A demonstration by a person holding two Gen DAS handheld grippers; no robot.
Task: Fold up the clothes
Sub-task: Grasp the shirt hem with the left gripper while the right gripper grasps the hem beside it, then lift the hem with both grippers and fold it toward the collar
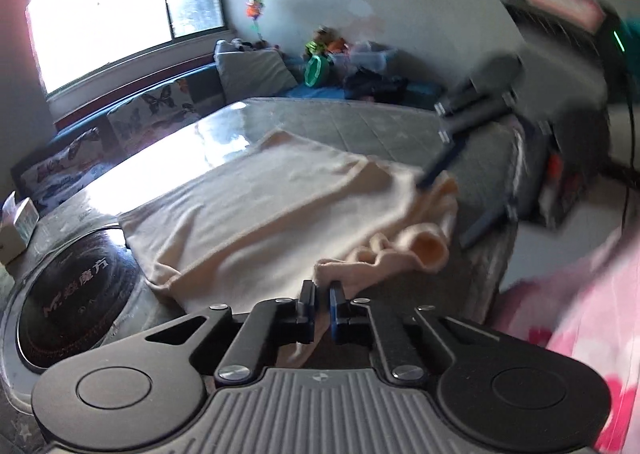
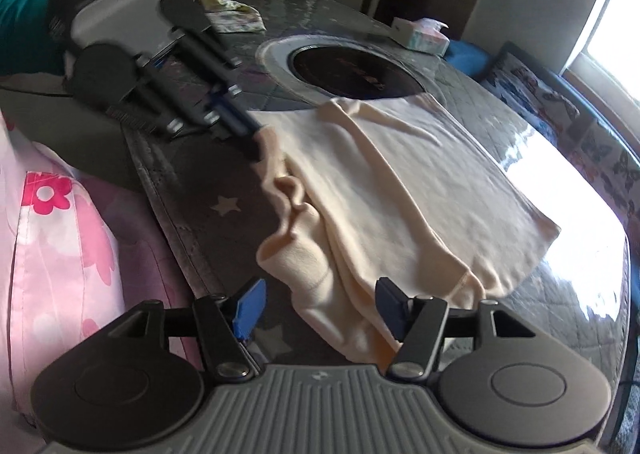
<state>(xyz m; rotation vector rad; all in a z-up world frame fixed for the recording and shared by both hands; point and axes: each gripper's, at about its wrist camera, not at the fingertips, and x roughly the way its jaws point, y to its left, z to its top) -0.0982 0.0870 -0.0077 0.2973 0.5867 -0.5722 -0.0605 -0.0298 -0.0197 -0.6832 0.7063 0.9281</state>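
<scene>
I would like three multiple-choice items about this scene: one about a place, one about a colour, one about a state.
1. Where does the cream garment lie?
A. On the table, beside the round black cooktop
B. On the floor
C. Over a chair back

2. What colour are the pads of the right gripper?
A. Red
B. Blue
C. Yellow

3. How does the left gripper stand?
A. Wide open above bare table
B. Out of view
C. Shut on an edge of the garment

Answers:
1. A: the cloth is spread on the table, its far edge at the cooktop.
2. B: both pads are blue.
3. C: its fingers sit close together with cream cloth pinched between.
</scene>
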